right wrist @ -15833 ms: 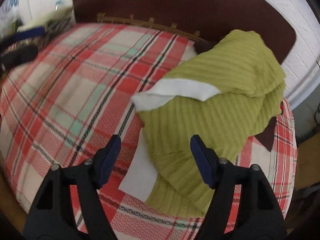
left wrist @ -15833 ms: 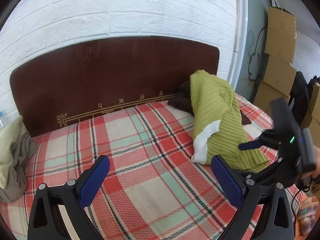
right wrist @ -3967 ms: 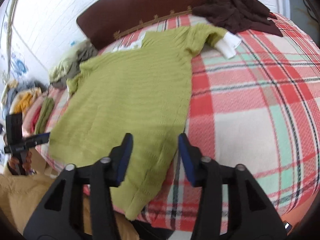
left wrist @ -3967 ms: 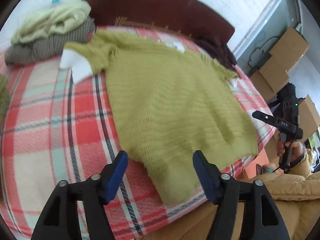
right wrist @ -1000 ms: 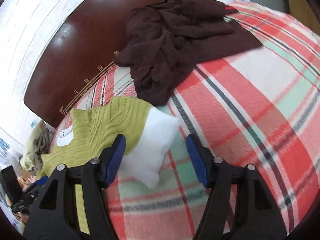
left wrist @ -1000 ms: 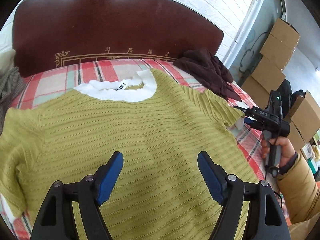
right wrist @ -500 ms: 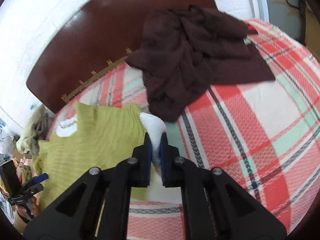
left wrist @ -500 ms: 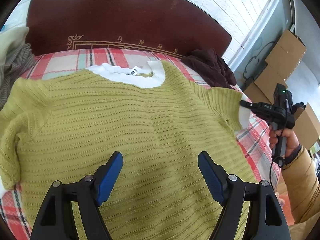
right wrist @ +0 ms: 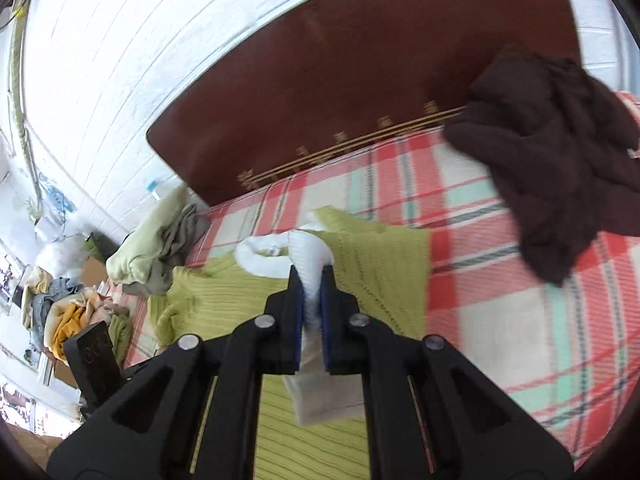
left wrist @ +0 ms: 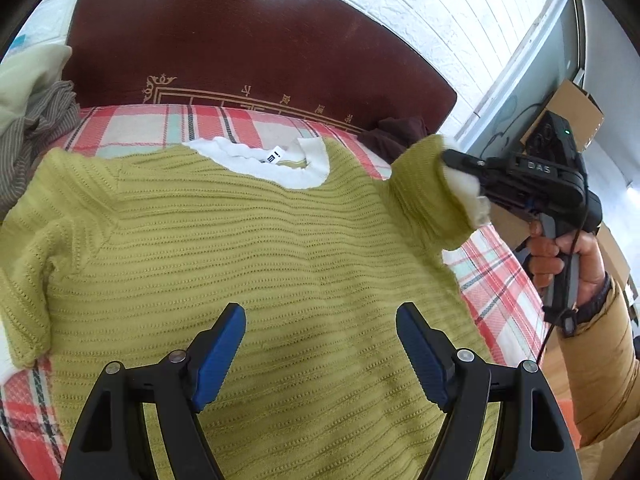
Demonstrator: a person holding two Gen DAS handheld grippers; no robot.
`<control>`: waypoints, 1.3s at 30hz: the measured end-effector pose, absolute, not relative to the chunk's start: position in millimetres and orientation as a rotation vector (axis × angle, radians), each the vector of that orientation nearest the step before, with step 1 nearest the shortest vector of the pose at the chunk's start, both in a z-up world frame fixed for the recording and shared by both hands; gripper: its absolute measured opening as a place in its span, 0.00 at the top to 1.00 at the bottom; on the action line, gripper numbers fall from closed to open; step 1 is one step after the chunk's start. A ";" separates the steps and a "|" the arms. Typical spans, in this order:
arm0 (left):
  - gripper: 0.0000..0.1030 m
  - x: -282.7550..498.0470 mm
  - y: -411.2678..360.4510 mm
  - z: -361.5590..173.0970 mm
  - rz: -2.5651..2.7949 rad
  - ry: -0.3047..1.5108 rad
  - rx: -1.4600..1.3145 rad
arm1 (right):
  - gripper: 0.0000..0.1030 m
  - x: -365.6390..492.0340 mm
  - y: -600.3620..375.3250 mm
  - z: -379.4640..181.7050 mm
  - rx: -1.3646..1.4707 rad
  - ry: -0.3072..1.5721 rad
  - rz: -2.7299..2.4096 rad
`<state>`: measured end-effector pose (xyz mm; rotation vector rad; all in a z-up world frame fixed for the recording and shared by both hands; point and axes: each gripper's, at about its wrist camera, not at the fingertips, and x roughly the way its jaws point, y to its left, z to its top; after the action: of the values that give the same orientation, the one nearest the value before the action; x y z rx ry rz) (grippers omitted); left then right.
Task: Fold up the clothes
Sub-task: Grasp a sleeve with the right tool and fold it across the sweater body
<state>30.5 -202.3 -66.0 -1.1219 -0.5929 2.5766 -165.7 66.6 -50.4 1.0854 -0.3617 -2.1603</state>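
A green ribbed sweater (left wrist: pixel 240 248) with a white collar (left wrist: pixel 256 160) lies spread flat on the plaid bed (left wrist: pixel 132 124). My left gripper (left wrist: pixel 320 344) is open and empty, hovering above the sweater's middle. My right gripper (right wrist: pixel 311 292) is shut on the white cuff (right wrist: pixel 310 260) of the sweater's right sleeve. In the left wrist view the right gripper (left wrist: pixel 460 168) holds that sleeve (left wrist: pixel 424 196) lifted off the bed at the right. The left sleeve (left wrist: pixel 24 280) lies flat at the left edge.
A dark brown garment (right wrist: pixel 560 160) lies crumpled at the bed's far right corner. A pile of pale and striped clothes (left wrist: pixel 28 100) sits at the far left by the dark wooden headboard (left wrist: pixel 248 56). Cardboard boxes (left wrist: pixel 576 112) stand past the bed's right side.
My right gripper, shut on the white cuff, has lifted the right sleeve off the bed and carried it inward over the sweater. My left gripper has stayed open above the sweater.
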 end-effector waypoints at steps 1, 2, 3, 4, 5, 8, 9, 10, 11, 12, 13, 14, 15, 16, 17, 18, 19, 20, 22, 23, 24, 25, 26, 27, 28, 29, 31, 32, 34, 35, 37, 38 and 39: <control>0.23 32.6 -204.4 -65.8 2.578 -0.601 -1.119 | 0.91 -166.4 54.0 -54.6 1.099 -0.362 -2.140; 0.23 34.6 -206.3 -65.5 2.578 -0.609 -1.117 | 0.91 -167.4 40.7 -60.9 1.123 -0.367 -2.111; 0.23 36.9 -208.4 -65.1 2.579 -0.614 -1.114 | 0.89 -168.0 27.3 -68.3 1.151 -0.356 -2.083; 0.23 39.2 -210.4 -64.6 2.582 -0.617 -1.111 | 0.87 -167.7 16.2 -74.9 1.180 -0.348 -2.062; 0.23 41.5 -212.4 -64.0 2.586 -0.619 -1.108 | 0.83 -167.3 6.0 -82.9 1.215 -0.342 -2.035; 0.23 50.7 -219.2 -61.5 2.605 -0.626 -1.096 | 0.77 -161.5 -9.1 -97.4 1.251 -0.327 -1.995; 0.23 54.8 -222.1 -60.7 2.609 -0.632 -1.089 | 0.77 -158.1 -8.9 -96.8 1.239 -0.319 -1.994; 0.23 59.0 -225.0 -59.8 2.614 -0.638 -1.082 | 0.77 -154.8 -6.9 -95.0 1.226 -0.309 -1.999; 0.23 63.5 -228.4 -58.7 2.623 -0.643 -1.075 | 0.77 -151.2 -4.9 -92.9 1.213 -0.293 -2.007; 0.23 67.5 -231.8 -57.7 2.633 -0.647 -1.069 | 0.77 -147.0 -3.4 -90.7 1.203 -0.259 -2.030; 0.23 71.4 -235.2 -56.9 2.642 -0.653 -1.063 | 0.77 -143.9 -2.4 -89.5 1.200 -0.215 -2.057; 0.23 75.5 -238.7 -56.5 2.654 -0.660 -1.061 | 0.77 -141.2 -1.6 -89.0 1.200 -0.173 -2.080; 0.23 80.4 -242.6 -55.8 2.668 -0.667 -1.060 | 0.77 -139.9 -2.1 -91.5 1.208 -0.143 -2.094; 0.23 85.4 -246.5 -54.8 2.686 -0.672 -1.058 | 0.77 -139.1 -2.8 -94.4 1.217 -0.112 -2.107; 0.23 90.8 -250.7 -53.2 2.712 -0.670 -1.054 | 0.77 -140.4 -4.6 -99.5 1.234 -0.085 -2.113; 0.23 96.5 -255.4 -51.4 2.739 -0.666 -1.050 | 0.77 -141.7 -7.1 -107.3 1.259 -0.068 -2.107; 0.23 102.5 -260.7 -49.4 2.772 -0.658 -1.047 | 0.77 -143.1 -9.6 -115.1 1.283 -0.052 -2.100; 0.23 108.2 -266.3 -47.3 2.806 -0.646 -1.041 | 0.77 -144.2 -12.1 -122.2 1.303 -0.037 -2.097; 0.22 119.1 -280.7 -42.2 2.880 -0.625 -1.031 | 0.77 -143.7 -16.6 -129.5 1.301 -0.024 -2.109; 0.21 123.0 -290.5 -40.8 2.918 -0.633 -1.028 | 0.73 -141.4 -16.3 -127.0 1.288 -0.041 -2.107; 0.20 125.4 -302.4 -40.3 2.952 -0.653 -1.027 | 0.66 -139.1 -15.9 -124.5 1.275 -0.058 -2.105; 0.20 125.5 -312.8 -41.0 2.972 -0.669 -1.032 | 0.63 -135.9 -15.3 -122.1 1.260 -0.078 -2.098; 0.20 124.0 -321.6 -42.3 2.996 -0.674 -1.042 | 0.62 -129.1 -13.6 -119.7 1.236 -0.109 -2.075; 0.20 122.4 -330.4 -43.5 3.020 -0.679 -1.053 | 0.61 -122.3 -11.9 -117.4 1.212 -0.139 -2.052; 0.19 119.4 -338.5 -45.4 3.040 -0.676 -1.070 | 0.60 -115.1 -10.2 -115.3 1.189 -0.164 -2.030; 0.19 113.6 -345.2 -48.4 3.056 -0.659 -1.098 | 0.59 -105.9 -8.1 -113.9 1.168 -0.174 -2.014; 0.19 97.1 -356.0 -56.4 3.059 -0.595 -1.154 | 0.59 -88.9 -1.6 -113.5 1.138 -0.219 -1.975; 0.19 89.9 -358.8 -59.7 3.067 -0.558 -1.177 | 0.59 -82.0 3.0 -114.4 1.133 -0.256 -1.957; 0.19 72.9 -365.5 -67.2 3.042 -0.484 -1.211 | 0.59 -69.4 13.2 -118.9 1.141 -0.304 -1.934; 0.19 65.9 -368.4 -70.5 3.042 -0.459 -1.226 | 0.59 -63.8 18.3 -122.0 1.154 -0.317 -1.928; 0.19 54.8 -373.5 -77.0 2.974 -0.431 -1.251 | 0.58 -56.5 25.5 -127.5 1.186 -0.322 -1.926; 0.19 49.6 -376.3 -82.0 2.923 -0.436 -1.262 | 0.58 -53.4 28.9 -130.0 1.200 -0.325 -1.925; 0.19 44.8 -379.4 -88.1 2.886 -0.454 -1.287 | 0.58 -50.6 32.1 -132.2 1.212 -0.329 -1.925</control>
<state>44.8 -379.4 -88.1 -1.2868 -0.4536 2.8862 -50.6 32.1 -132.2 1.2125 -0.3293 -1.9246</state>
